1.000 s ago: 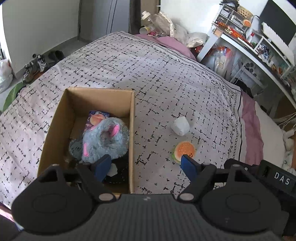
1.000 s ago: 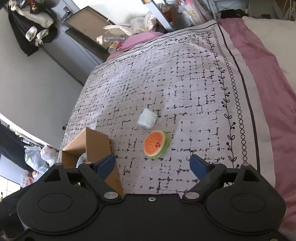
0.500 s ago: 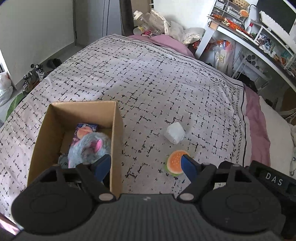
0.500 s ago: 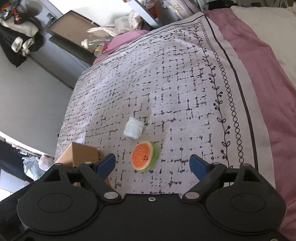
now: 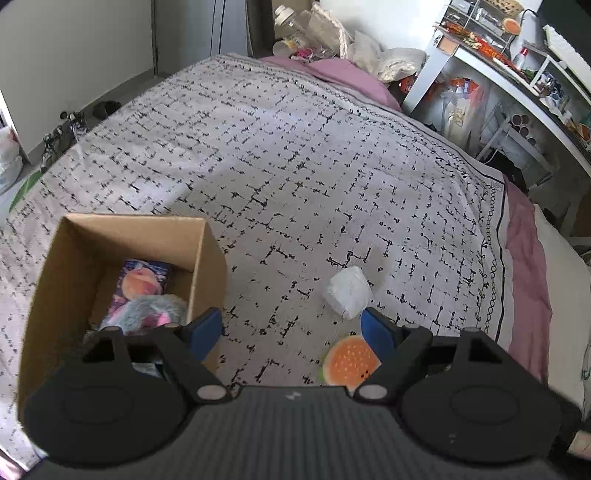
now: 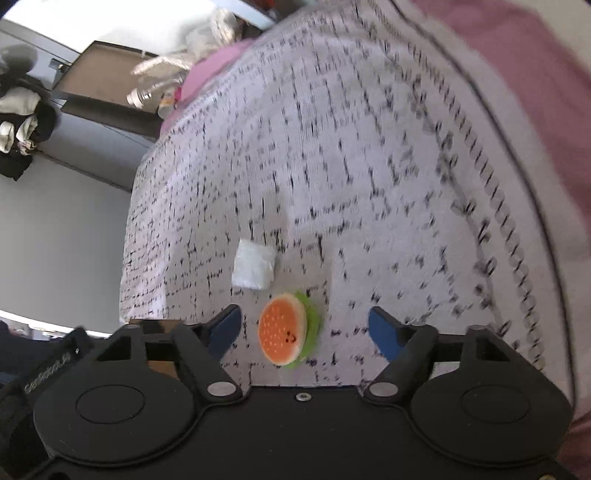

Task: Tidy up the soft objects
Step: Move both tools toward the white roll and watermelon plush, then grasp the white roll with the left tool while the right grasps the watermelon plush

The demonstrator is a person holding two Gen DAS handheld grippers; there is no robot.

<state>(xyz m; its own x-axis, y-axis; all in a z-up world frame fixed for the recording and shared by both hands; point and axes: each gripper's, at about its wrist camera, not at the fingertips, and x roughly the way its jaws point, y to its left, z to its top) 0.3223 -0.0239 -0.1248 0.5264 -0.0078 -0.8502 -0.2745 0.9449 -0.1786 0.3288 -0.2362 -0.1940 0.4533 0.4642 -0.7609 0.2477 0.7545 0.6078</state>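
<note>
An open cardboard box sits on the bed at lower left in the left wrist view. It holds a grey and pink plush and a purple packet. An orange and green burger-shaped soft toy and a white soft lump lie on the bedspread to the right of the box. My left gripper is open and empty above the bed. My right gripper is open and empty, with the burger toy between its fingers, lower down. The white lump lies just beyond.
The bedspread is white with black marks and has a pink border. A cluttered white desk and shelves stand at the right. Bottles and bags lie beyond the bed's far end. Shoes are on the floor at left.
My left gripper has drawn back and up from the box, which now looks smaller. My right gripper has moved towards the burger toy, which now sits between its fingers.
</note>
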